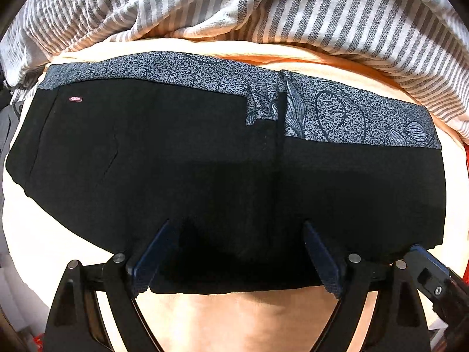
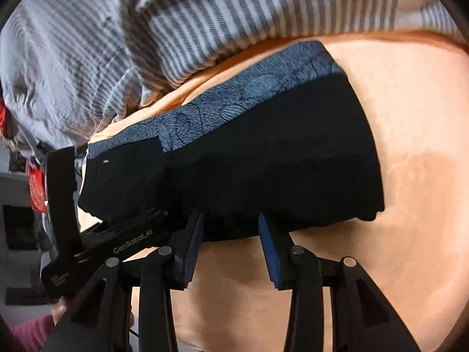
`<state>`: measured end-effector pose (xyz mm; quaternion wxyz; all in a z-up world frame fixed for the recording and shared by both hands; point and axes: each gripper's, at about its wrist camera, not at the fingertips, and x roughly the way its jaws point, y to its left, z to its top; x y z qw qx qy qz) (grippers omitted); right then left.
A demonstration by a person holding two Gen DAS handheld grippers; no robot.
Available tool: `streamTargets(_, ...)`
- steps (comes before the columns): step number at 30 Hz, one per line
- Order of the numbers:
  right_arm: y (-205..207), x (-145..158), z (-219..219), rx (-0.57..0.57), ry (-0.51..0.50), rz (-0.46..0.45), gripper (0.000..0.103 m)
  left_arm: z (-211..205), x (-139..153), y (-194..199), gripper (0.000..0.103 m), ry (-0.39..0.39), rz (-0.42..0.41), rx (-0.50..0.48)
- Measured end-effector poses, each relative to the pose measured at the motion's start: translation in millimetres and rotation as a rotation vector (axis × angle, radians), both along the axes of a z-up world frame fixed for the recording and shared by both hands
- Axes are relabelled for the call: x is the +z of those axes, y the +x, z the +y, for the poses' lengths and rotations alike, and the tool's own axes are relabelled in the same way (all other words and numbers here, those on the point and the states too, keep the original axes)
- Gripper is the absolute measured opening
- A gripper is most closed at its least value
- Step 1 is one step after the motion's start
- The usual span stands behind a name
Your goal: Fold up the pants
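Note:
Black pants (image 1: 190,161) with a blue-grey patterned band (image 1: 337,111) along the far edge lie folded into a wide rectangle on a peach sheet (image 1: 234,316). My left gripper (image 1: 237,234) is open, its fingers spread over the near edge of the pants. In the right wrist view the same pants (image 2: 263,161) lie ahead. My right gripper (image 2: 231,223) is open at their near edge, empty. The right gripper's body shows at the lower right of the left wrist view (image 1: 433,275). The left gripper's body shows at the left of the right wrist view (image 2: 88,240).
A grey-and-white striped blanket (image 1: 263,8) is bunched along the far side of the bed, also in the right wrist view (image 2: 146,29). Red items (image 2: 36,187) and room clutter lie off the bed's left edge.

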<state>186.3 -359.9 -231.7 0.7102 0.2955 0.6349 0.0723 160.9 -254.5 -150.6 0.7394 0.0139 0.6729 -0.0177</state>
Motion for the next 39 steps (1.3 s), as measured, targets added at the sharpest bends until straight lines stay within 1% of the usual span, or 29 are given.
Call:
streamTargets(3, -5, -4, -7, -0.062, 0.065, 0.035, 0.043, -1, 3, 3, 0.091, 0.009, 0.000, -0.003)
streamTargets(4, -10, -4, -10, -0.074, 0.069, 0.044, 0.043, -1, 3, 2, 0.091, 0.011, 0.001, -0.004)
streamTargets(8, -11, -5, -16, -0.137, 0.128, 0.030, 0.043, -2, 3, 4, 0.091, 0.018, 0.001, -0.008)
streamTargets(11, -5, -9, -17, -0.161, 0.148, 0.034, 0.043, -2, 4, 3, 0.091, 0.019, 0.003, -0.015)
streamTargets(14, -9, -15, -21, -0.192, 0.188, 0.067, 0.043, -2, 4, 3, 0.091, 0.020, 0.009, -0.014)
streamTargets(17, -16, -16, -22, -0.210, 0.207, 0.083, 0.043, -4, 4, 2, 0.091, 0.025, 0.006, -0.017)
streamTargets(20, -14, -20, -28, -0.268, 0.236, 0.084, 0.043, -6, 3, 3, 0.091, 0.022, 0.007, -0.016)
streamTargets(21, -13, -24, -30, -0.297, 0.254, 0.090, 0.040, -6, 2, 3, 0.091, 0.022, 0.007, -0.016)
streamTargets(22, -12, -27, -32, -0.316, 0.268, 0.100, 0.034, -3, 4, 2, 0.091, 0.022, 0.007, -0.018)
streamTargets(23, -13, -28, -33, -0.323, 0.267, 0.112, 0.014, -1, 4, 1, 0.091, 0.021, 0.007, -0.019)
streamTargets(24, -13, -30, -34, -0.324, 0.255, 0.129, 0.009, -2, 5, 0, 0.091, 0.020, 0.007, -0.022)
streamTargets(26, -20, -32, -37, -0.335, 0.276, 0.140, 0.008, -1, 6, -2, 0.091, 0.023, 0.006, -0.028)
streamTargets(28, -25, -30, -36, -0.305, 0.273, 0.143, 0.007, -2, 8, -4, 0.091, 0.032, 0.002, -0.034)
streamTargets(32, -30, -15, -29, -0.157, 0.175, 0.130, 0.007, -3, 14, -7, 0.091, 0.041, 0.000, -0.036)
streamTargets(36, -31, -1, -28, -0.071, 0.095, 0.104, 0.009, -4, 22, -12, 0.090, 0.042, -0.001, -0.044)
streamTargets(37, -31, 2, -27, -0.057, 0.078, 0.101, 0.010, -5, 24, -14, 0.090, 0.043, -0.001, -0.045)
streamTargets(38, -31, 3, -26, -0.045, 0.059, 0.101, 0.017, -5, 26, -15, 0.090, 0.043, -0.002, -0.044)
streamTargets(39, -31, 4, -26, -0.038, 0.048, 0.102, 0.028, -4, 29, -16, 0.090, 0.043, -0.004, -0.044)
